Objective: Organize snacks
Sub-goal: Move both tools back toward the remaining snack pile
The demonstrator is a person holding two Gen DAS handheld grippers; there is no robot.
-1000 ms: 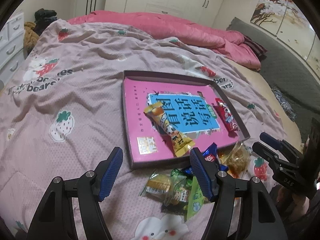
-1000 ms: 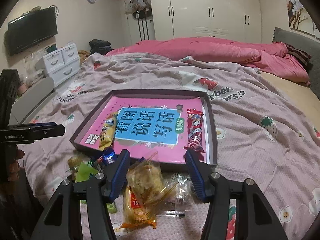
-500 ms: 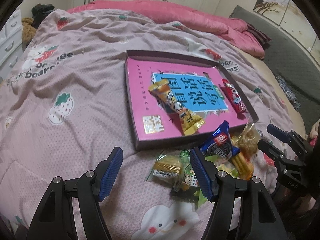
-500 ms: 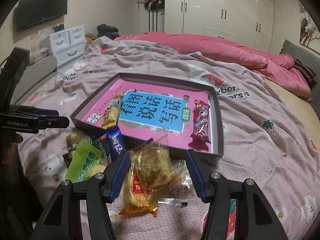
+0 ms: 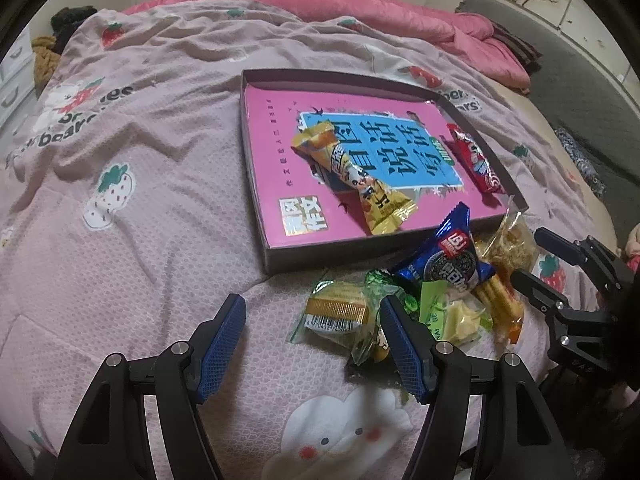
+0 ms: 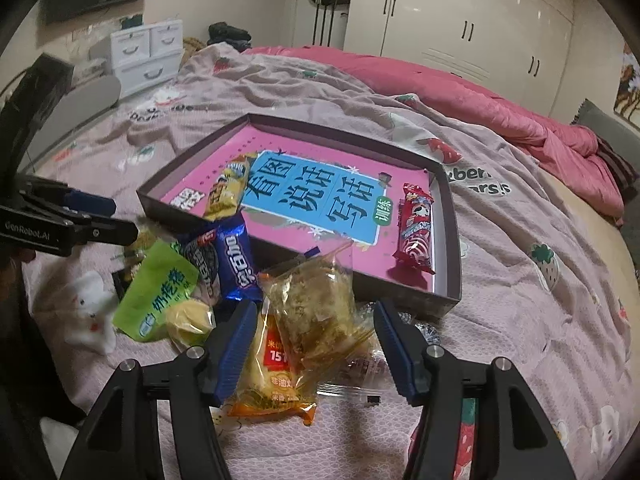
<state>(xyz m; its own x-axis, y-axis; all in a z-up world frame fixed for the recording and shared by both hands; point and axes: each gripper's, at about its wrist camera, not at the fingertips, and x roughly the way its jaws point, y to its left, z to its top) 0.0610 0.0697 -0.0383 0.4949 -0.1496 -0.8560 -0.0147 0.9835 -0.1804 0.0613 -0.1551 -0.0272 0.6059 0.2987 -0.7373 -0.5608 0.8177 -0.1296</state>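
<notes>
Pink quilted bedspread (image 5: 132, 264) with strawberry print, snacks heaped at the near edge of a shallow dark cardboard tray (image 5: 256, 200) lined in pink and blue. Leftmost, the left gripper (image 5: 312, 342): jaws wide apart, gripping nothing, bare quilt between them; the clear packet with a gold-banded cake (image 5: 336, 314) lies just ahead and a little toward its right finger, long axis running across the gripper's line. Further right in the heap, a green pouch (image 6: 162, 292) and a blue cookie packet (image 6: 224, 258) leaning on the tray's near wall. Inside the tray already: a yellow wrapped bar (image 5: 354, 178) lying diagonally, and a red wrapped bar (image 6: 416, 228) along the right wall. Rightmost, the right gripper (image 6: 316, 344): jaws about half apart and opening, and the crinkly clear bag of golden-brown snack (image 6: 316, 308) sits between the pads, untouched, its long axis pointing away toward the tray, atop an orange-and-yellow packet (image 6: 272, 376). Judgement: right hand is nearer that bag and lined up to take it across its narrow width; tray lies straight ahead, just beyond.
</notes>
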